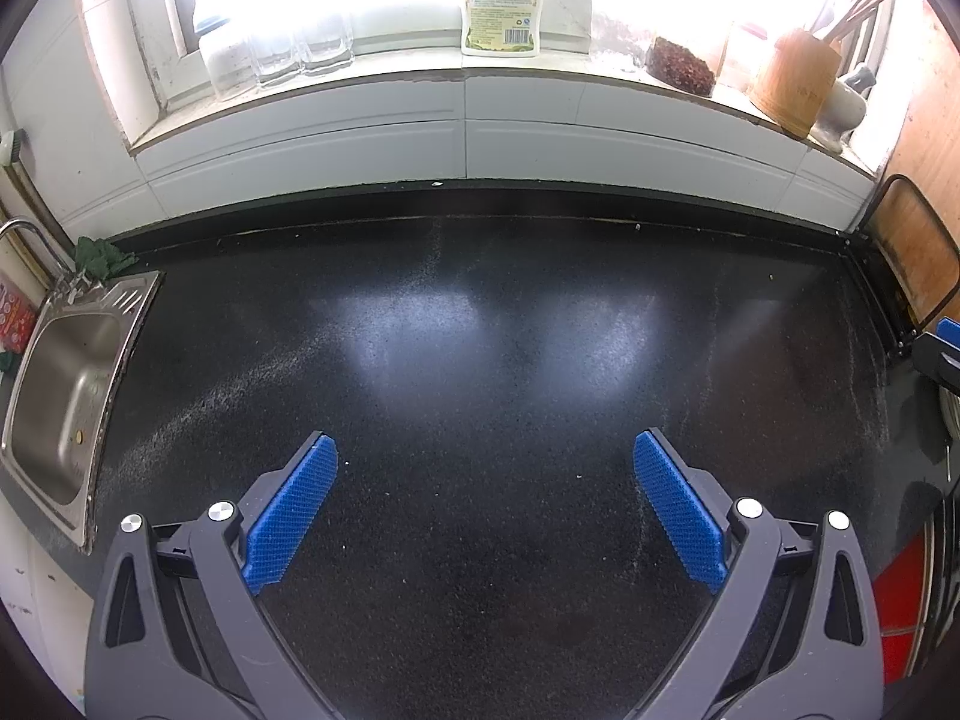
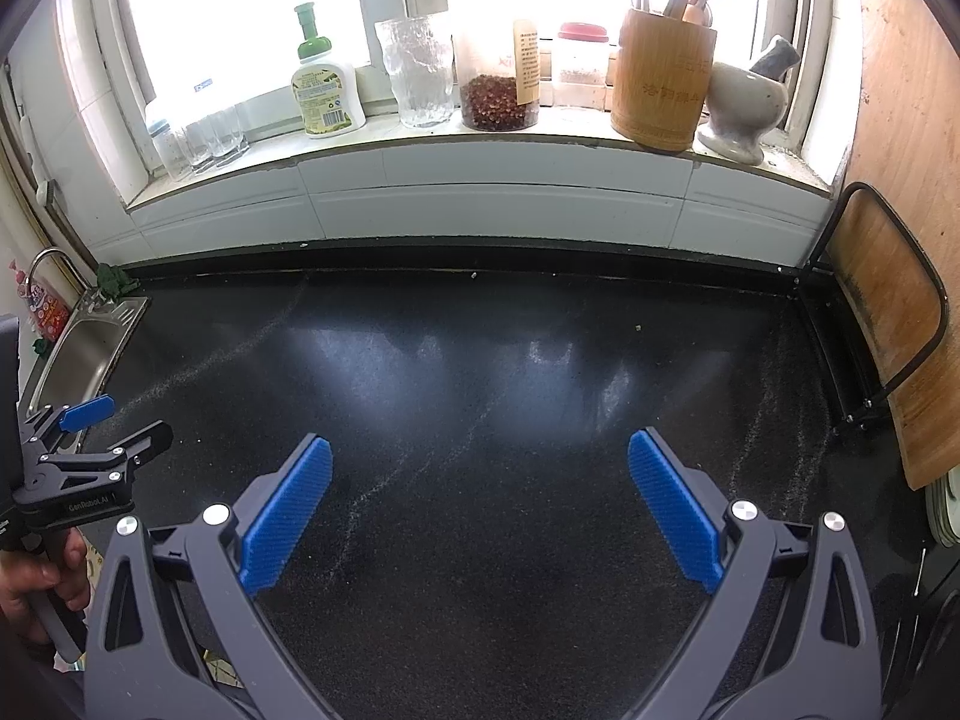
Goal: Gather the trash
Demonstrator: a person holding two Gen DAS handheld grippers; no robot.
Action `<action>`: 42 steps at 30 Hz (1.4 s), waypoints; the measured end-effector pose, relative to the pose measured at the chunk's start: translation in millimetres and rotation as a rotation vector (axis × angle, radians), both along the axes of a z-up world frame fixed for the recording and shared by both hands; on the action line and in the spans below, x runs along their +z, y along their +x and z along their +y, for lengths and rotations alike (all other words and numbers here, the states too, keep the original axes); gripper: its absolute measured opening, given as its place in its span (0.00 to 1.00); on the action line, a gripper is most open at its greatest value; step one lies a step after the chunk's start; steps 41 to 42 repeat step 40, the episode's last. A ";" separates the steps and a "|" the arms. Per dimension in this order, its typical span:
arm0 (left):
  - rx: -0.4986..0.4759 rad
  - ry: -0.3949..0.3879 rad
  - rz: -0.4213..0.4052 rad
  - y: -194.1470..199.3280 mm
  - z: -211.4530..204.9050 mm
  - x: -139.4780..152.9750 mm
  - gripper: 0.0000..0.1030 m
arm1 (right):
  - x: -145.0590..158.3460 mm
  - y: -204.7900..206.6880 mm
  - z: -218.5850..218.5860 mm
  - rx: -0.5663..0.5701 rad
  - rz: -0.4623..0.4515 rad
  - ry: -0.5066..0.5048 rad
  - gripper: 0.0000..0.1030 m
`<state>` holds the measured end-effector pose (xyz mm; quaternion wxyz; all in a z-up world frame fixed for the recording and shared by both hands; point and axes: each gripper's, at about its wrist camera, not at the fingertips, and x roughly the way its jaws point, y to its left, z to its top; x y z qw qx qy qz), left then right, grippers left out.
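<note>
Both grippers hang wide open and empty over the black countertop [image 2: 480, 480]: left gripper [image 1: 485, 450], right gripper [image 2: 479, 456]. No real trash shows, only a tiny crumb [image 2: 638, 329] ahead-right of the right gripper; likely light and hard to pinch. Left gripper's body reads "GenRobot.AI". Bottle labels aren't legible.
</note>
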<state>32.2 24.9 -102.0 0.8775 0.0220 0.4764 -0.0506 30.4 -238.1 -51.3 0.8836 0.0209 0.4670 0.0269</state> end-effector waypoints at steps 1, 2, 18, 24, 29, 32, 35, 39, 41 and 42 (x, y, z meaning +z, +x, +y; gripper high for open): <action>0.000 0.000 0.001 -0.2 0.2 0.0 0.94 | 0.0 -0.3 0.0 -0.001 -0.001 -0.001 0.93; 0.001 0.001 0.002 -0.1 0.4 0.0 0.94 | 0.2 -0.1 -0.2 0.000 -0.001 -0.001 0.93; 0.000 0.014 0.023 6.0 -0.6 -3.0 0.94 | -4.3 2.3 -3.9 -0.008 0.012 0.004 0.93; 0.002 0.017 0.033 10.3 -0.6 -6.1 0.94 | -7.4 5.1 -4.5 -0.012 0.019 0.007 0.93; 0.002 0.027 0.020 13.3 -1.0 -6.5 0.94 | -10.5 9.5 -5.5 -0.016 0.028 0.008 0.93; 0.000 0.026 0.028 16.8 -1.7 -8.3 0.94 | -14.3 14.2 -6.5 -0.014 0.037 0.007 0.93; 0.009 0.023 0.047 21.6 -1.3 -12.3 0.94 | -20.1 18.2 -8.0 -0.016 0.048 0.007 0.93; 0.017 0.018 0.063 29.3 -0.3 -23.8 0.94 | -34.0 25.3 -13.7 -0.014 0.064 0.016 0.93; 0.018 0.028 0.056 31.1 0.1 -30.1 0.94 | -38.3 26.8 -16.0 -0.012 0.067 0.021 0.93; 0.018 0.028 0.056 31.1 0.1 -30.1 0.94 | -38.3 26.8 -16.0 -0.012 0.067 0.021 0.93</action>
